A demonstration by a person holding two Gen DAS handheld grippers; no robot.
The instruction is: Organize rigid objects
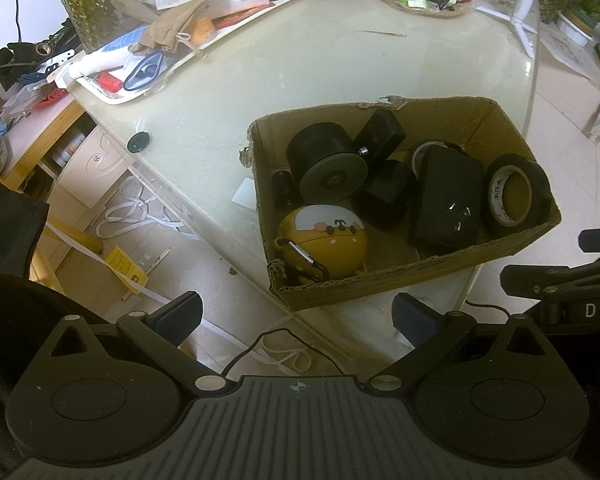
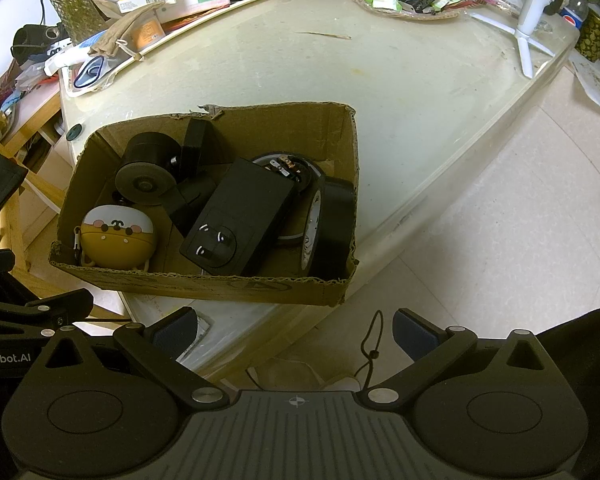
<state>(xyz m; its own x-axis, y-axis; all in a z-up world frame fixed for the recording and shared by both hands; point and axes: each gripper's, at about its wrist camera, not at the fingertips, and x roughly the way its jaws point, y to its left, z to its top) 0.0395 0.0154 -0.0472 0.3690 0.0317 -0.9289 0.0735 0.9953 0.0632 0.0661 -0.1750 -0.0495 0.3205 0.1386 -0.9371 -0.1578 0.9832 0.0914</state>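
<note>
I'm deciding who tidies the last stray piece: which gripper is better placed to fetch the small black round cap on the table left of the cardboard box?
Probably left. The small black round cap lies on the left gripper's side of the cardboard box; both grippers are open and empty.

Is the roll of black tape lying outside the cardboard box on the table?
No, the roll of black tape is inside the cardboard box, leaning against its right wall.

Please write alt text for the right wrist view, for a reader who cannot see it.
An open cardboard box on a pale table holds a black power adapter, a black tape roll and a yellow cartoon case. The right gripper is open and empty before the box.
</note>
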